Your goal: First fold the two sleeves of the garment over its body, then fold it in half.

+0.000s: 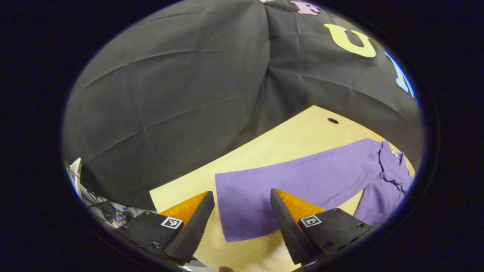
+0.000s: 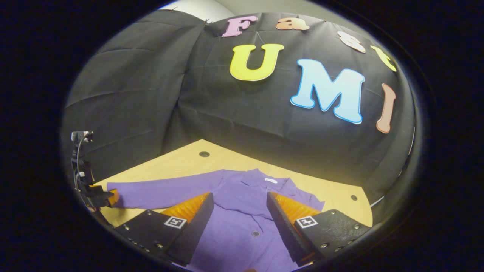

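Observation:
A purple long-sleeved buttoned garment (image 2: 242,211) lies flat on the light wooden table (image 2: 181,162), collar toward the far wall. One sleeve (image 1: 302,181) stretches straight out sideways; its cuff end (image 1: 238,211) lies between the open fingers of my left gripper (image 1: 242,219), which hovers just above it. My right gripper (image 2: 240,223) stands open over the garment's chest, above the button row, holding nothing. In the right gripper view the left gripper (image 2: 104,198) sits far off at the end of that sleeve (image 2: 159,194).
The table has small round holes (image 1: 333,121) near its far edge. Black cloth walls close in behind the table. Cables and a stand (image 2: 79,158) sit off the table's left side. Bare wood (image 1: 276,147) lies beyond the sleeve.

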The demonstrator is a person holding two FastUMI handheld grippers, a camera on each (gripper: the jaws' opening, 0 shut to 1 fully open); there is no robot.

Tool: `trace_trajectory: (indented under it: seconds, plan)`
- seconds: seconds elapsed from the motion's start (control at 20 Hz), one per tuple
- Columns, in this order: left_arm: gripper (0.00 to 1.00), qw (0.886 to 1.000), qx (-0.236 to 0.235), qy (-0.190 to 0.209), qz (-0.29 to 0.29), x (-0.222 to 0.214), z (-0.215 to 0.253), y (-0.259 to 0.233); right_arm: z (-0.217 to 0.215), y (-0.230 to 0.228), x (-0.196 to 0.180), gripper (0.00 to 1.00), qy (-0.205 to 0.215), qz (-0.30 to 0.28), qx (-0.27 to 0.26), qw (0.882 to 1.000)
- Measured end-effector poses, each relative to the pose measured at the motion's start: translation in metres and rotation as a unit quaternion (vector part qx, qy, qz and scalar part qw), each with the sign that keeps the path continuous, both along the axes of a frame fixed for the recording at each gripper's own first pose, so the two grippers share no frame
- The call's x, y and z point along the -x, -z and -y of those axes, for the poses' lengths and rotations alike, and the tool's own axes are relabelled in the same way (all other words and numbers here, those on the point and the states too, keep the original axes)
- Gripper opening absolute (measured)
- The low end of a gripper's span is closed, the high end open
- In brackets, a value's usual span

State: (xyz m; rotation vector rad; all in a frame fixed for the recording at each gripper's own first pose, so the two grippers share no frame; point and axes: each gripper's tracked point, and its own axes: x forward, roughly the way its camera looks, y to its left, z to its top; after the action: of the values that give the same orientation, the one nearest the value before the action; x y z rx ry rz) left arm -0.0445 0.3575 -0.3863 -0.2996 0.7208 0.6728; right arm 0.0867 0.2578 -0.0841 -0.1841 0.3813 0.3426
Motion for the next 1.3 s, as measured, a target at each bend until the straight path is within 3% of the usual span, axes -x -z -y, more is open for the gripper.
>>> trace_trajectory:
  seconds: [0.2, 0.5, 0.65, 0.7, 0.8, 0.9, 0.95, 1.1, 1.15, 1.3]
  plan:
    - [0.96, 0.999, 0.025, 0.009, -0.031, -0.002, 0.004, 0.024, 0.0, -0.001, 0.005, 0.92, 0.006, -0.007, -0.009, 1.0]
    - [0.95, 0.999, 0.017, 0.028, -0.042, -0.015, 0.013, 0.026, -0.004, 0.003, 0.011, 0.92, 0.01, -0.019, -0.016, 1.0]
    - [0.76, 0.998, 0.018, 0.042, -0.035, -0.026, 0.021, 0.029, -0.008, 0.007, 0.013, 0.89, 0.01, -0.028, -0.023, 0.999]
    - [0.77, 0.998, 0.021, 0.049, -0.032, -0.029, 0.021, 0.028, -0.006, 0.007, 0.013, 0.89, 0.012, -0.031, -0.023, 0.999]
    - [0.57, 0.998, 0.021, 0.052, -0.031, -0.032, 0.023, 0.029, -0.004, 0.009, 0.014, 0.89, 0.018, -0.035, -0.025, 0.999]
    - [0.57, 0.998, 0.021, 0.052, -0.016, -0.037, 0.028, 0.031, 0.005, 0.008, 0.016, 0.89, 0.028, -0.038, -0.024, 0.999]
    - [0.19, 0.999, 0.02, 0.047, -0.015, -0.041, 0.027, 0.029, 0.012, 0.01, 0.015, 0.89, 0.034, -0.039, -0.023, 0.998]
    - [0.19, 0.998, 0.017, 0.053, -0.016, -0.042, 0.027, 0.027, 0.038, 0.013, 0.02, 0.92, 0.061, -0.046, -0.024, 0.997]
    - [0.07, 0.998, 0.022, 0.058, -0.013, -0.044, 0.029, 0.027, 0.047, 0.014, 0.022, 0.92, 0.071, -0.048, -0.025, 0.996]
    - [0.07, 0.995, 0.085, 0.052, 0.013, -0.05, 0.035, 0.019, 0.083, 0.018, 0.026, 0.92, 0.103, -0.051, -0.024, 0.993]
